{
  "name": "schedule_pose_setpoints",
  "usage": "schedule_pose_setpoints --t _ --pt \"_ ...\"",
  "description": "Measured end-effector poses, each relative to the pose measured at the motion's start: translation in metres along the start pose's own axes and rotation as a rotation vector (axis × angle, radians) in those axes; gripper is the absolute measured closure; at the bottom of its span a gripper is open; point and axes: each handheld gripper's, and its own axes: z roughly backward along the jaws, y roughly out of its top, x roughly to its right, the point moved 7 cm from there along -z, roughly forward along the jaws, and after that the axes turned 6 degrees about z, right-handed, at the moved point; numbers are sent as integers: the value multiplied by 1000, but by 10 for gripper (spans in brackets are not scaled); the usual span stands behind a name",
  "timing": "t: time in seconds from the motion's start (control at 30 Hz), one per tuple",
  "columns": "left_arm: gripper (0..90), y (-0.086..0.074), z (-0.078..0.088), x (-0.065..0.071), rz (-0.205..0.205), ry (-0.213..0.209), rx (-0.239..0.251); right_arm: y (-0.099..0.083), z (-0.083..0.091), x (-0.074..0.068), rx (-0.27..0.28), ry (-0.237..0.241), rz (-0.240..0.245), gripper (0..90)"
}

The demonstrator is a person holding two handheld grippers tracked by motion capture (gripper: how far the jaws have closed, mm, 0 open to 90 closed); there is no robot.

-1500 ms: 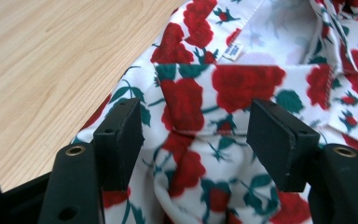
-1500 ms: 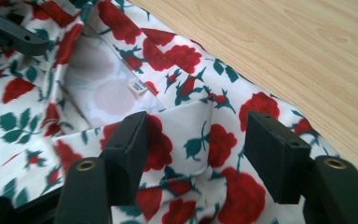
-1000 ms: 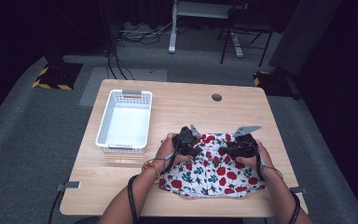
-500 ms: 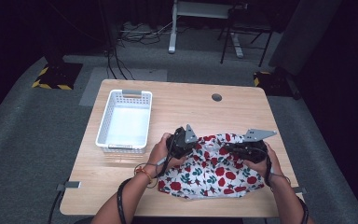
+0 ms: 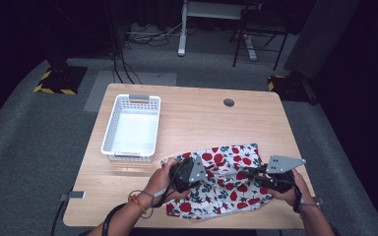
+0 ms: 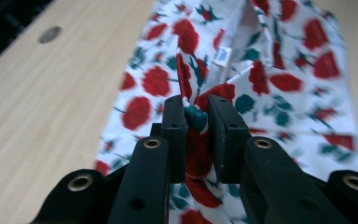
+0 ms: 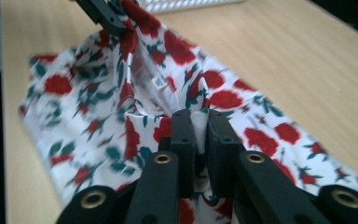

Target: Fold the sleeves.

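Garment: a white cloth printed with red roses and green leaves [image 5: 221, 182] lies crumpled on the near right part of the worktop [image 5: 197, 115], and both grippers have it pinched at a gathered fold.
Left gripper: the left gripper [image 6: 197, 119] is clenched on a bunched ridge of the cloth, pads pressing fabric from both sides; its jaws have just been closing and then eased a touch wider, cloth between them throughout.
Right gripper: the right gripper [image 7: 196, 122] grasps another pleat of the same cloth, fabric squeezed between its pads; its jaws too have just been closing, then eased slightly.
Hands: in the high view the left hand [image 5: 165, 178] sits at the cloth's left side and the right hand [image 5: 288, 189] at its right side, well apart, cloth slack between them.
Cloth edges: the near hem lies close to the front edge of the worktop; the far edge reaches about mid-worktop.
Open room: bare wood stretches beyond the cloth to the far edge, around a round grommet hole [image 5: 229, 103].
Basket: a white slatted basket [image 5: 109, 132] stands on the left, near the cloth's left corner but apart from it.
Label: a small white tag [image 6: 221, 55] sits inside the garment; its print is too small to read.
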Motion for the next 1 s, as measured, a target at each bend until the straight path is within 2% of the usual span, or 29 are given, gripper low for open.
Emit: schedule_pose_setpoints --t 0.07,0.1,0.17,0.3,0.47,0.53,0.6,0.63,0.67,0.7,0.73,0.77,0.87,1.0 --pt "755 -9 0 10 -15 -24 -20 -8 -1 -10 -24 22 26 805" --pt "747 -16 -1 18 -8 -42 -28 -12 -2 -16 -36 37 38 793" --pt "735 -24 -3 27 -13 -55 -47 -23 -4 -24 -69 49 44 765" --pt "698 -41 -7 44 -9 -79 -73 -42 -3 -33 -86 68 2 691" --pt "613 -56 0 50 28 -100 -91 -58 5 -41 -107 59 -28 583" --pt "575 -60 7 51 49 -108 -78 -65 9 -44 -118 47 -46 569" --pt "523 -63 17 50 61 -93 -69 -70 15 -46 -120 47 -55 531" --pt "508 -63 24 47 81 -89 -49 -71 19 -46 -118 40 -59 507" --pt "480 -63 24 47 81 -89 -49 -72 24 -44 -117 21 -71 469" --pt "480 -63 28 45 97 -85 -38 -72 24 -44 -117 21 -71 469" --pt "444 -61 32 38 130 -64 -13 -67 32 -41 -106 -6 -63 429" --pt "427 -61 32 36 141 -52 -12 -64 35 -39 -96 -24 -62 408" --pt "387 -55 24 27 190 -23 9 -54 38 -29 -62 -53 -69 372" --pt "333 -49 4 20 213 -28 -6 -48 20 -13 -97 -62 -67 352"
